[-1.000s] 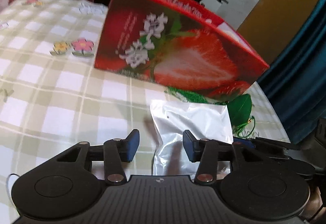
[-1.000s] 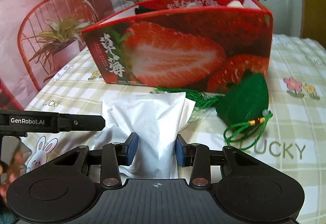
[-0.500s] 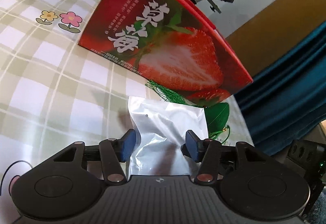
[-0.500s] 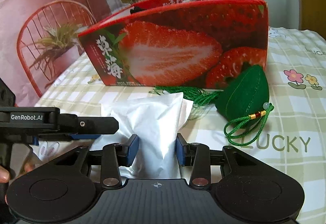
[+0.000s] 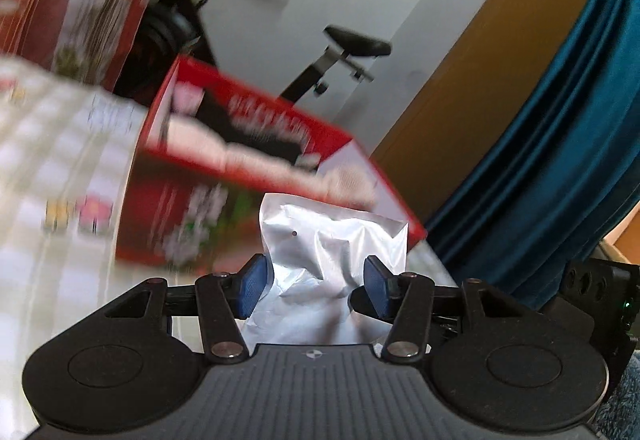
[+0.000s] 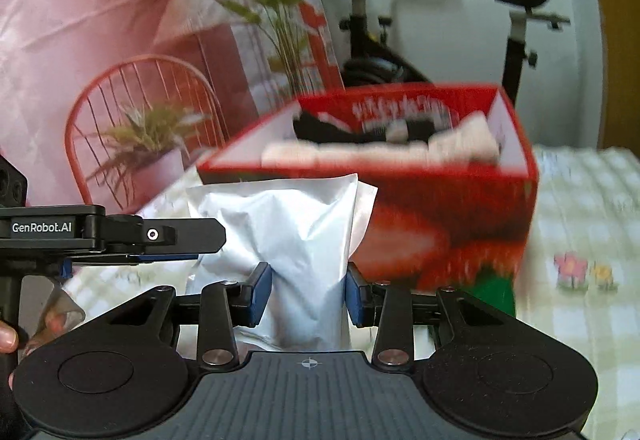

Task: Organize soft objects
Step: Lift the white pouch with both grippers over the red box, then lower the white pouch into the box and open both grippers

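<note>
Gripped in both the right gripper (image 6: pixel 308 294) and left gripper (image 5: pixel 314 290), white pouch (image 6: pixel 288 240) best carried level above strawberry box (image 6: pixel 400 175) before release.

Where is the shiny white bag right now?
The white bag sits in the middle of both wrist views, between the right gripper jaws, just in front of the red strawberry box.

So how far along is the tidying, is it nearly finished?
Partly. Some pale and dark items already lie inside the red strawberry box. In hand: the silver pouch, lifted in front of the box, with the right gripper clamped on it and the left gripper around its other end. Left: dropping it in, then the green thing by the box.
</note>
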`<control>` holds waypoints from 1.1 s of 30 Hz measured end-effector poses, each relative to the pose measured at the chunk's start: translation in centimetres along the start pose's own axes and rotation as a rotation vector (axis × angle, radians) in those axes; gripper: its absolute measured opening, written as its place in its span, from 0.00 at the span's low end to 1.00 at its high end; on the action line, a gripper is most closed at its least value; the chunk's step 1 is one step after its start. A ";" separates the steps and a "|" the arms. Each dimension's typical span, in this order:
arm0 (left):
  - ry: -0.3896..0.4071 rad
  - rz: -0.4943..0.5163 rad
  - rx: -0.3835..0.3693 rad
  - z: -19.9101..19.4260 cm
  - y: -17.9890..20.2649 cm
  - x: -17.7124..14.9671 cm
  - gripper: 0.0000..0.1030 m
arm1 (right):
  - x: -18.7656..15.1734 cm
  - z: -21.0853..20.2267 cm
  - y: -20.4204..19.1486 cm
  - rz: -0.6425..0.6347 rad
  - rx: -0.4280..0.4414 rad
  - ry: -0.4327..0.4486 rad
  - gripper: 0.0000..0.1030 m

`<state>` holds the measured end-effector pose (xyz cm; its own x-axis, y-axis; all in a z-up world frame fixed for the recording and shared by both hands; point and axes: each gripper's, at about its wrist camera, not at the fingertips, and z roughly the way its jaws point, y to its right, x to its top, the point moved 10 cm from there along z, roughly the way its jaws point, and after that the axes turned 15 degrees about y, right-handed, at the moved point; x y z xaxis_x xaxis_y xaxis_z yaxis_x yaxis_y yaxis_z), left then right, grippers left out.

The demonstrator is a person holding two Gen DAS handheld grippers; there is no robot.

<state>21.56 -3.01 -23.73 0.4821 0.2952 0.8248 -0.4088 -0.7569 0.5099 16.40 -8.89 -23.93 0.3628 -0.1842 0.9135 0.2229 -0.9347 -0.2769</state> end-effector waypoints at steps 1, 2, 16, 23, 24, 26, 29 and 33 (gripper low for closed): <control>0.010 0.009 -0.003 0.2 0.2 0.9 0.54 | 0.9 0.3 0.0 -0.012 0.003 0.013 0.35; 0.019 0.016 -0.006 0.4 0.4 1.6 0.54 | 1.7 0.5 -0.1 -0.023 0.006 0.024 0.35; 0.050 0.122 0.044 8.0 -0.6 8.2 0.53 | 9.4 8.6 2.8 -0.080 -0.013 0.088 0.35; -0.017 0.130 0.093 9.5 -2.7 6.8 0.53 | 6.5 11.8 5.2 0.002 -0.043 -0.009 0.36; -0.027 0.131 0.096 9.6 -2.9 6.5 0.53 | 6.1 12.1 5.5 0.008 -0.050 -0.026 0.36; -0.035 0.153 0.113 9.5 -3.1 6.2 0.53 | 5.2 12.4 5.9 -0.002 -0.072 -0.061 0.37; -0.025 0.206 0.145 9.3 -3.2 6.6 0.53 | 4.3 12.4 6.3 -0.041 -0.108 -0.102 0.40; -0.027 0.324 0.164 8.4 -2.4 6.8 0.56 | 4.5 11.6 6.4 -0.106 -0.149 -0.097 0.46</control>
<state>32.29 -4.08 -21.40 0.3691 0.0108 0.9293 -0.4147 -0.8930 0.1751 29.93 -12.19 -25.05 0.4319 -0.0592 0.9000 0.1308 -0.9832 -0.1274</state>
